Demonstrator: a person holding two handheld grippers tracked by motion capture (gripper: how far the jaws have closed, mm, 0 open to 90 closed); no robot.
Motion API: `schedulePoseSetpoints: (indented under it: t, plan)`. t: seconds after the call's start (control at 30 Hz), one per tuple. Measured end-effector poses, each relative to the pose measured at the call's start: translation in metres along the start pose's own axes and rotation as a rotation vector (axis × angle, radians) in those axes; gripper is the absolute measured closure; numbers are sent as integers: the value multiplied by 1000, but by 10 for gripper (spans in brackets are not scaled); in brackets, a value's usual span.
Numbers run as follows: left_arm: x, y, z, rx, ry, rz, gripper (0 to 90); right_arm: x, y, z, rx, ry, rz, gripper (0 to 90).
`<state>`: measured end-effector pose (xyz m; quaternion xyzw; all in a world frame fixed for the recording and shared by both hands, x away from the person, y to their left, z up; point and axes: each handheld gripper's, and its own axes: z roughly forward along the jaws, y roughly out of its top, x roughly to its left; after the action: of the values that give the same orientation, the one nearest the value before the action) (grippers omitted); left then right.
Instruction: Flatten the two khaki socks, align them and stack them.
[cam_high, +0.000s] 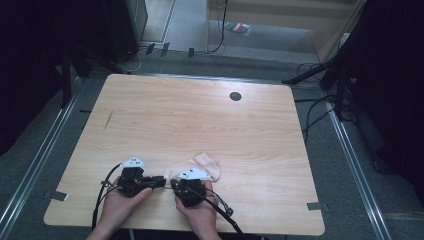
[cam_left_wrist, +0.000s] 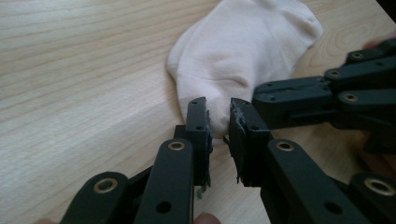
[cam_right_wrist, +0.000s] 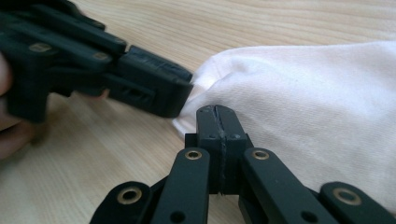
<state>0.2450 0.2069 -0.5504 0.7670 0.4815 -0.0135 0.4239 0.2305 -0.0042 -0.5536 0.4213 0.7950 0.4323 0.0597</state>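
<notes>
In the left gripper view, the left hand-held gripper (cam_left_wrist: 219, 128) had its jaws a narrow gap apart, with the near edge of a pale sock (cam_left_wrist: 243, 51) lying between the tips; the pads did not press on the cloth. The same view showed the other gripper's black jaws reaching in from the right onto that edge.

The right gripper view gave what the left one hid: the right hand-held gripper (cam_right_wrist: 218, 116) had its jaws pressed together, but whether they pinched the sock's edge could not be told, with the left gripper's tip just beside it.

From the high view, both hands (cam_high: 120, 202) sat at the near edge of the wooden bench (cam_high: 200, 115), the sock lying flat just beyond the right gripper. A small dark round hole (cam_high: 235, 96) marked the bench's far side.
</notes>
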Motion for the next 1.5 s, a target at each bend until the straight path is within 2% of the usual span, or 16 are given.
schedulePoseSetpoints:
  t: [0.17,0.27,0.3,0.33,0.43,0.6,0.77,0.93,1.0,1.03,1.07,1.1,1.17,1.23,1.33,1.5]
  plan:
    - [-2,0,1,7,2,69,781,-10,6,-13,-59,-41,19,900]
    - [-5,1,2,11,13,96,774,-36,15,-31,-92,-166,-37,900]
    - [-5,1,2,9,13,96,775,-60,18,-39,-50,-181,-14,900]
    - [-4,2,3,8,16,97,775,-60,18,-39,-50,-181,-14,900]
    - [-1,4,4,-9,35,92,775,-91,11,-44,26,-207,2,900]
    - [3,7,6,-32,45,80,774,-92,4,-52,35,-189,-20,900]
    - [6,8,7,-51,41,68,768,-89,-5,-59,21,-162,31,900]
    - [9,6,1,-98,32,68,660,-91,-7,-64,-42,-138,52,892]
    - [11,5,-3,-138,16,63,622,-93,-6,-71,-86,-127,39,811]
    - [13,5,-10,-201,7,59,564,-94,-4,-78,-134,-138,10,670]
    - [13,5,-10,-201,7,59,530,-94,-4,-78,-134,-138,10,670]
    - [15,4,-18,-268,26,67,501,-99,-2,-85,-166,-138,7,532]
    - [16,4,-22,-298,40,70,456,-101,-2,-87,-176,-135,12,459]
    - [20,3,-31,-353,80,79,378,-112,-1,-97,-192,-163,27,273]
    - [23,2,-37,-373,108,80,328,-119,-1,-102,-192,-178,44,213]
    - [37,-1,-51,-385,231,43,162,-145,-8,-124,-224,-252,53,168]
